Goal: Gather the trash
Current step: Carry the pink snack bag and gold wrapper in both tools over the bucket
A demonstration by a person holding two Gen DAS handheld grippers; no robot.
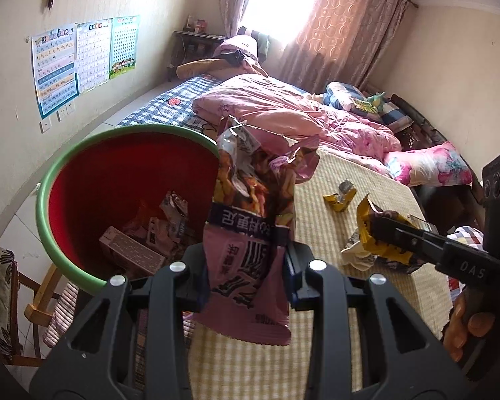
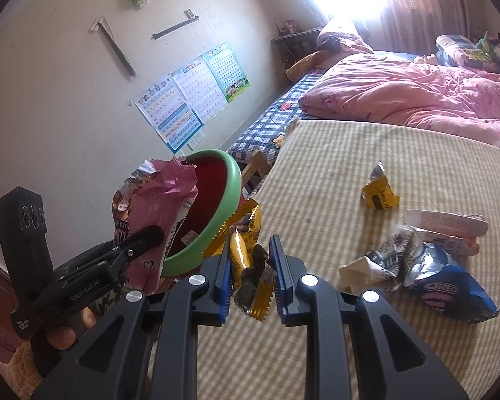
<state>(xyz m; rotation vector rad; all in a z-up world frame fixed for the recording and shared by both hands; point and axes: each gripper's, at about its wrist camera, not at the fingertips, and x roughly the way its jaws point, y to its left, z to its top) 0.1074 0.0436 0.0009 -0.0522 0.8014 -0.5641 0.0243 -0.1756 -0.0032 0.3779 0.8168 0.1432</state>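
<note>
My left gripper (image 1: 246,273) is shut on a pink snack bag (image 1: 250,233) and holds it upright just right of a red bin with a green rim (image 1: 50,180); several wrappers and a box lie inside the bin. The bag (image 2: 160,200) and bin (image 2: 230,193) also show in the right wrist view. My right gripper (image 2: 251,266) is shut on a yellow wrapper (image 2: 246,260), above the striped mat near the bin. It shows from the side in the left wrist view (image 1: 383,233), with the yellow wrapper (image 1: 373,230).
On the yellow striped mat (image 2: 350,153) lie a small yellow wrapper (image 2: 380,190), a blue Oreo bag (image 2: 450,286), crumpled silver and white wrappers (image 2: 383,260) and a white carton (image 2: 446,223). A pink quilt (image 2: 400,93) covers the bed behind. A wooden chair (image 1: 36,306) stands under the bin.
</note>
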